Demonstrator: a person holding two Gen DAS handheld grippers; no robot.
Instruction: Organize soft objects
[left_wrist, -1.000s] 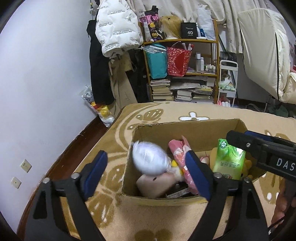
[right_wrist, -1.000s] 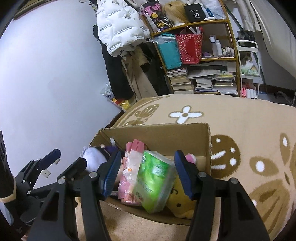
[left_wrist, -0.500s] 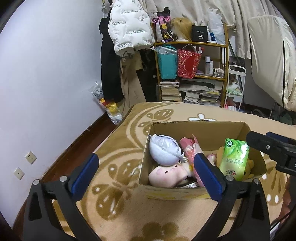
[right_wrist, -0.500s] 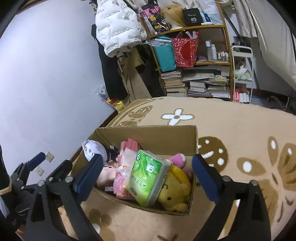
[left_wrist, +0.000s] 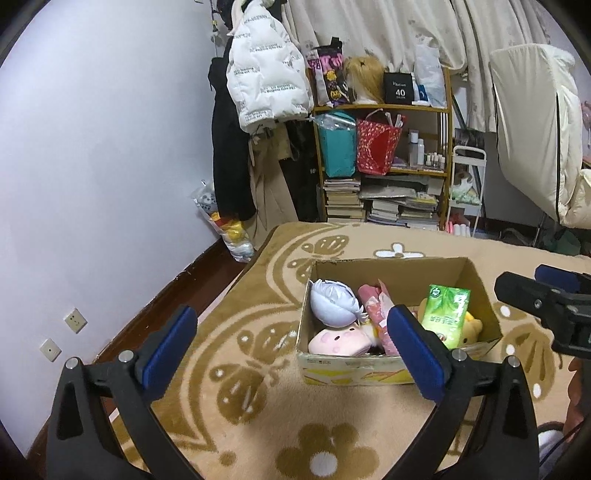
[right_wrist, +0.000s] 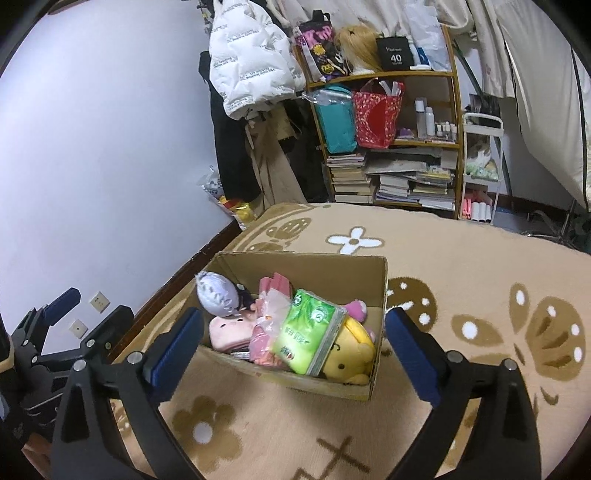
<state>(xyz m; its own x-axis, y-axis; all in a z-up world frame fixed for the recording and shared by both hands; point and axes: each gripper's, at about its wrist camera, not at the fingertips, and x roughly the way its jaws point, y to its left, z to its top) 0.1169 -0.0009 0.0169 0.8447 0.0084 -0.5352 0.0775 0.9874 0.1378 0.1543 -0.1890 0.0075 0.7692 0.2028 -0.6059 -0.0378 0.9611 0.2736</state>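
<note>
An open cardboard box (left_wrist: 388, 365) (right_wrist: 295, 380) stands on the patterned rug. Inside lie a doll with pale lavender hair (left_wrist: 334, 302) (right_wrist: 216, 295), a pink plush (left_wrist: 338, 339) (right_wrist: 231, 328), a pink packet (left_wrist: 373, 304), a green tissue pack (left_wrist: 445, 314) (right_wrist: 308, 332) and a yellow bear plush (right_wrist: 351, 354). My left gripper (left_wrist: 291, 325) hovers above and in front of the box's left half, open and holding nothing. My right gripper (right_wrist: 295, 321) hangs over the box's near side, jaws wide apart and empty.
The beige rug (left_wrist: 258, 424) spreads around the box. Behind it are a crowded bookshelf (left_wrist: 380, 166), hanging coats with a white puffer jacket (left_wrist: 266, 85), a white cart (left_wrist: 465, 184) and a plastic bag of toys (left_wrist: 229, 229) by the wall.
Both grippers drew back and upward from the box while their jaws widened. The doll left the left jaws and the tissue pack left the right jaws; both now rest in the box.
</note>
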